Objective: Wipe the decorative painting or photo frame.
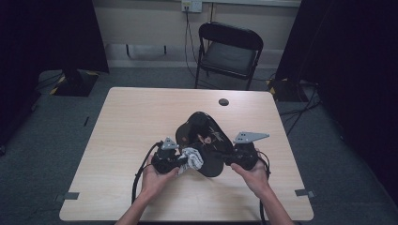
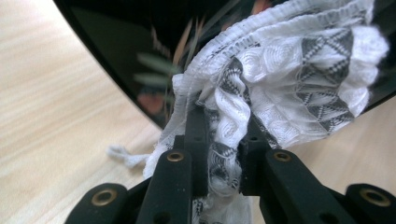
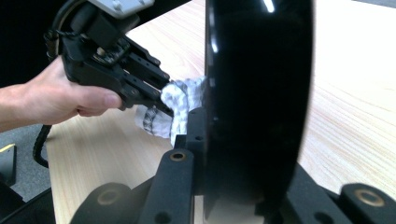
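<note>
One black glossy tray (image 1: 206,140), oval and painted with leaves and a bit of orange, is held tilted above the middle of the table (image 1: 136,117), with its far end toward 12 o'clock in the high view. One white cloth (image 1: 191,158) with grey woven patterning is pressed against the tray's near-left rim, at about 8 o'clock on the tray.

There are two tongs, one in each of the person's hands. The left tongs (image 1: 180,161) come in from 9 o'clock and are clamped on the cloth; in the left gripper view the bunched cloth (image 2: 289,79) is squeezed between the two black jaws and spills over the tray's dark edge (image 2: 121,56), with one loose thread lying on the wood at the lower left. The right tongs (image 1: 230,157) come in from 3 o'clock and are clamped on the tray's near-right rim; in the right gripper view the tray (image 3: 257,93) stands edge-on between the jaws, with the left tongs (image 3: 156,95) and the cloth (image 3: 180,105) just beyond it at 10 o'clock. One grey three-cornered plate sits on top of each of the tongs.

Beyond the table, at 12 o'clock, stands one black folding chair (image 1: 230,51). One small dark round cap (image 1: 224,101) is set in the tabletop near its far edge.
</note>
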A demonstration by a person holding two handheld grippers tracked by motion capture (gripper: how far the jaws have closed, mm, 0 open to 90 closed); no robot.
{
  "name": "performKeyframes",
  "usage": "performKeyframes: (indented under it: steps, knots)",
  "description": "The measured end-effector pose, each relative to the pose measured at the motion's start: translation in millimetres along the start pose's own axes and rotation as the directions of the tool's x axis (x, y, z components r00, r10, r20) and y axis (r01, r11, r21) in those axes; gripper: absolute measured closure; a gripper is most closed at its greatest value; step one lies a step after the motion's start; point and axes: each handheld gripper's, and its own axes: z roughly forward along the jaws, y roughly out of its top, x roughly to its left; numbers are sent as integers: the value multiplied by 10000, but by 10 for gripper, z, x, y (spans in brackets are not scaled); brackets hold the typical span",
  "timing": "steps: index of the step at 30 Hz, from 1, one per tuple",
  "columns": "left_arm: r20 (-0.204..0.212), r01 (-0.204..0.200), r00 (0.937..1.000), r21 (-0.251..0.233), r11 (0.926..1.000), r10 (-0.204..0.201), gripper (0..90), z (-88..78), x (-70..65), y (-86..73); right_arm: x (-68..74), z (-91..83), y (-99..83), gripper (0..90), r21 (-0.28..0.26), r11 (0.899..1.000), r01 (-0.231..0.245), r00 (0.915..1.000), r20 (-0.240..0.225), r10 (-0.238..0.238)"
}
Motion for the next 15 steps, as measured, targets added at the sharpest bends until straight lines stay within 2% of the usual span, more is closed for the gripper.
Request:
performKeyframes:
  steps: [1,2,5,7,9,10,11,12,13,14,15]
  knots:
    - [-56,-75,10000,176,9998,76,782,25,-3,-15,-4,0,0,807,-3,10000,-5,10000,-11,5]
    - [-24,70,10000,349,9994,-69,782,63,9,-42,-5,-1,0,806,7,10000,-1,10000,-4,1]
    - [22,160,9999,317,9994,-160,783,54,36,-36,-3,-1,2,804,21,10000,6,10000,3,-6]
    - [-137,440,9989,12,9990,-440,784,22,51,-19,-5,-1,1,803,27,10000,-16,10000,-11,16]
    - [-5,837,9965,-332,9959,-838,785,-38,97,13,-6,-4,-2,802,42,10000,-52,10000,-15,52]
    - [7,967,9953,-763,9924,-970,786,-129,128,67,-8,-6,-5,803,43,10000,-59,10000,-33,59]
    - [7,967,9953,-763,9924,-970,786,-129,128,67,-8,-6,-5,803,43,10000,-59,10000,-33,59]
    - [12,1013,9948,-1178,9879,-1019,786,-233,141,148,-8,-6,-5,805,51,10000,-42,10000,-39,42]
    - [12,1013,9948,-1178,9879,-1019,786,-233,141,148,-8,-6,-5,805,51,10000,-42,10000,-39,42]
    - [12,1091,9939,-1641,9804,-1104,786,-350,142,240,-1,-3,-1,806,81,10000,-12,10000,-64,12]
    - [12,1091,9939,-1641,9804,-1104,786,-350,142,240,-1,-3,-1,806,81,10000,-12,10000,-64,12]
